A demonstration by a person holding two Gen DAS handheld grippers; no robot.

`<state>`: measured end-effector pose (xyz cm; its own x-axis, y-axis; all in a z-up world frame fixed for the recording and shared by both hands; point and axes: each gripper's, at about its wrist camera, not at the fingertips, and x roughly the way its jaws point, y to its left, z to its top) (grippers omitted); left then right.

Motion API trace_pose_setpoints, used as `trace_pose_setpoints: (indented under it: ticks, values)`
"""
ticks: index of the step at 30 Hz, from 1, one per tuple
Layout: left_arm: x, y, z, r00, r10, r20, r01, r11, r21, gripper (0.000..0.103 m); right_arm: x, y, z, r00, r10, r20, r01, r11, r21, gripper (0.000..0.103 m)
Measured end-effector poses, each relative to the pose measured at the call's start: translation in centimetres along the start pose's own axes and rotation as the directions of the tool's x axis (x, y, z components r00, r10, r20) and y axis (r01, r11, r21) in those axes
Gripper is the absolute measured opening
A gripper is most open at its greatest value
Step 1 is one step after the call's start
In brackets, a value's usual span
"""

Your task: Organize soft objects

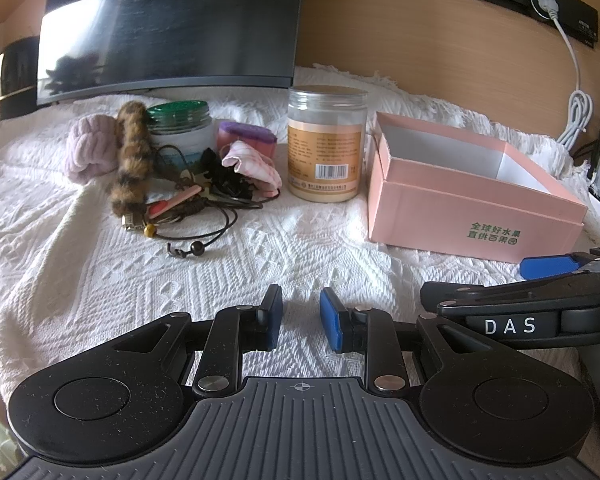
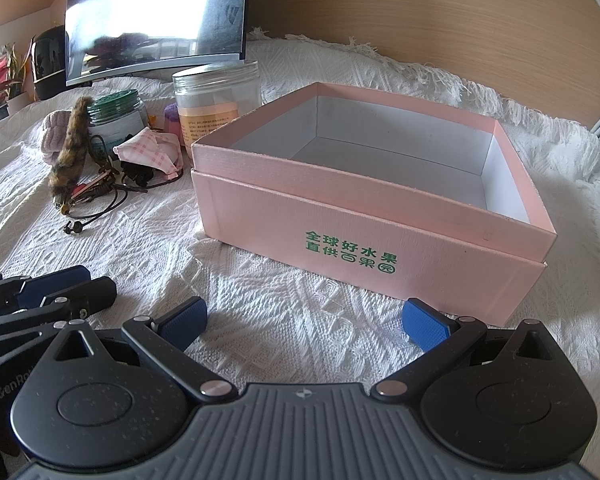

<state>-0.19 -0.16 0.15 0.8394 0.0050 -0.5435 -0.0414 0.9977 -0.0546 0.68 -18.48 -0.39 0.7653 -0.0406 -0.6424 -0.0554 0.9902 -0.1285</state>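
Observation:
A pile of soft things lies on the white cloth at the left: a lilac fuzzy band, a brown spotted furry tail, a pink checked cloth pouch, a black scrunchie and cords. An open empty pink box stands to the right; it fills the right wrist view. My left gripper hovers low over the cloth, jaws a narrow gap apart, empty. My right gripper is wide open and empty, just in front of the box. The pile shows in the right wrist view, with the tail and pouch.
A clear jar with an orange label and a green-lidded jar stand behind the pile, with a purple item. A dark monitor leans at the back. A white cable hangs at the right wall.

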Motion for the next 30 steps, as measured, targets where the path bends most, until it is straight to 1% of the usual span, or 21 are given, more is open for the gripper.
trace_pose_setpoints:
  ticks: [18, 24, 30]
  values:
    - [0.10, 0.03, 0.11, 1.000, 0.002, -0.002, -0.002, 1.000, 0.000, 0.027, 0.01, 0.03, 0.01, 1.000, 0.000, 0.000, 0.000, 1.000, 0.000, 0.103]
    - [0.37, -0.09, 0.31, 1.000, 0.007, -0.013, -0.007, 1.000, 0.024, 0.027, 0.00, -0.02, 0.00, 1.000, 0.000, 0.000, 0.000, 1.000, 0.000, 0.103]
    - [0.49, 0.09, 0.64, 0.999, -0.002, -0.033, 0.003, 1.000, 0.024, 0.027, -0.07, -0.07, 0.01, 1.000, 0.000, 0.000, 0.000, 1.000, 0.000, 0.103]
